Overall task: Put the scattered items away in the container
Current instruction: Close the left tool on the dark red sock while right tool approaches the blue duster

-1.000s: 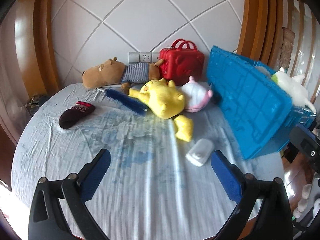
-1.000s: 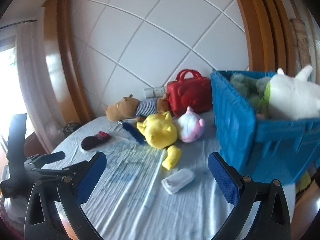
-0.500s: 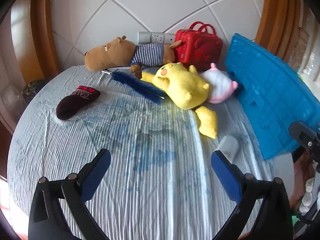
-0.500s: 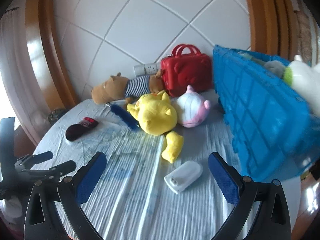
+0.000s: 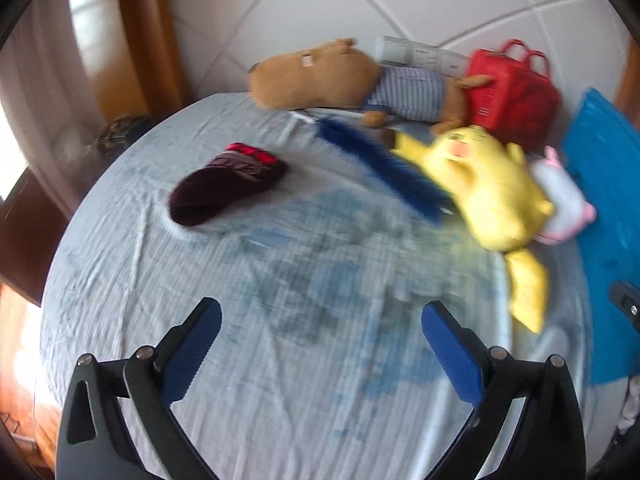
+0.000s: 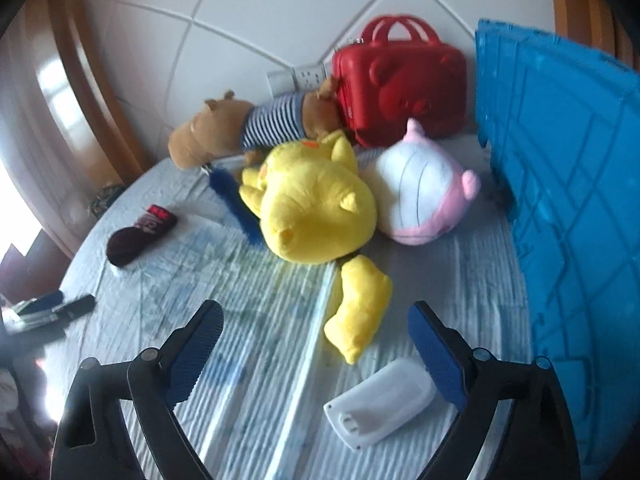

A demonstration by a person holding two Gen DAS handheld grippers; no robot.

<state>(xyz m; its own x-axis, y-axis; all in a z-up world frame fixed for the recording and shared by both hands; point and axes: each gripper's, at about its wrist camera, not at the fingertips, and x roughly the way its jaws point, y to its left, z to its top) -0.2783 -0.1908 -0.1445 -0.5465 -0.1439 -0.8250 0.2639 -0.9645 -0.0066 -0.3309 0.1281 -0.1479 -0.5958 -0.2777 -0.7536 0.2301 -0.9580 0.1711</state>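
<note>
Left claw [image 5: 320, 322]: spread wide, nothing held, above bare cloth on the desk [image 5: 280, 360].
Right claw [image 6: 314, 324]: spread wide, nothing held.
Just ahead of right claw: white plastic case [image 6: 380, 402] beside its right finger; yellow plush [image 6: 320, 208] with its tail nearest.
Further ahead: pink-white plush [image 6: 424, 200], blue brush [image 6: 236, 204], dark sock [image 6: 140, 236] off left.
Right side: blue container [image 6: 568, 200].
Farthest: brown striped plush [image 6: 248, 128], red case [image 6: 400, 88] by the wall.
</note>
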